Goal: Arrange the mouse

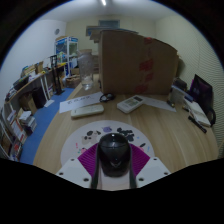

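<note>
Cluttered shelves line the wall off at nine o'clock, a big cardboard box [135,58] stands at the far side at twelve, and a dark screen [202,92] sits out at two o'clock. Nearer, the round wooden desk [160,125] carries a white keyboard [87,110] at about eleven o'clock, a white remote-like slab [131,103] just past twelve, and a pale round mat [84,138] with small printed figures directly ahead. On the near edge of that mat is the mouse [114,152], black and rounded, sitting at twelve o'clock from the tool [114,168] and right between its two fingers [92,164], with the purple pads showing at either side. Its long axis seems to run straight along the fingers, pointing away toward twelve, so the fingers flank its long sides. The fingers stand narrowed about the mouse; whether both pads actually press on it I cannot tell, since the mouse's bulk hides the contact lines and it may be resting on the mat under its own weight. Judging from that, the coming move turns on this alignment: the mouse is centred, neither finger looks nearer than the other, and any shifting would carry it straight ahead across the mat.
</note>
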A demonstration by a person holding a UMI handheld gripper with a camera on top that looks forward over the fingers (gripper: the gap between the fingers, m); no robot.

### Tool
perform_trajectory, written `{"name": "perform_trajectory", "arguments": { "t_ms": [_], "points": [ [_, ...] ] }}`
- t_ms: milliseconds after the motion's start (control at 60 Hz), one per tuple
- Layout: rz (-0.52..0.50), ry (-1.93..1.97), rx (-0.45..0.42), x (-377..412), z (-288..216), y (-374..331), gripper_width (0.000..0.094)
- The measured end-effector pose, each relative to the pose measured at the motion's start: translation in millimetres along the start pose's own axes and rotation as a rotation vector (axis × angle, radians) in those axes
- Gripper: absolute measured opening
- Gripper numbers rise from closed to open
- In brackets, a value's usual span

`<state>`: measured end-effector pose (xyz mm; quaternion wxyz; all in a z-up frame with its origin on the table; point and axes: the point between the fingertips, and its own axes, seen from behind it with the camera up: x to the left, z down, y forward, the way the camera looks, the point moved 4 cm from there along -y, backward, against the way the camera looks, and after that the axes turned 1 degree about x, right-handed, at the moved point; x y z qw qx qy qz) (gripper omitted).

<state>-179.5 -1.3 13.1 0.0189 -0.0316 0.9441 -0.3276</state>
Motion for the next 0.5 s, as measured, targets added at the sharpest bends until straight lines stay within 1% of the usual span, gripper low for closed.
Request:
{"name": "perform_trajectory", "arguments": {
  "t_ms": [117,150,167,183,200,250,267,283,300,500],
  "points": [
    [-0.013,0.014,0.025,-0.1,-1.7,0.6,0.0544],
    [-0.025,0.021,0.048,0.0,-0.3,0.6,0.0561],
    [-0.032,0.027,0.063,0.5,0.0,-2.6,0.0590],
    [-0.044,0.033,0.074,0.8,0.5,-3.6,0.0628],
    [-0.056,0.039,0.082,2.4,0.6,-7.0,0.0709],
    [-0.094,0.046,0.084,5.1,-2.3,-18.2,0.0877],
    [-0.102,0.044,0.077,4.2,-4.4,-22.6,0.0885],
    [-0.109,0.042,0.072,3.4,-6.1,-27.3,0.0837],
    [-0.113,0.039,0.070,2.1,-7.1,-32.4,0.0825],
    [-0.153,0.084,0.082,-32.5,-8.0,-107.5,0.0846]
  ]
}}
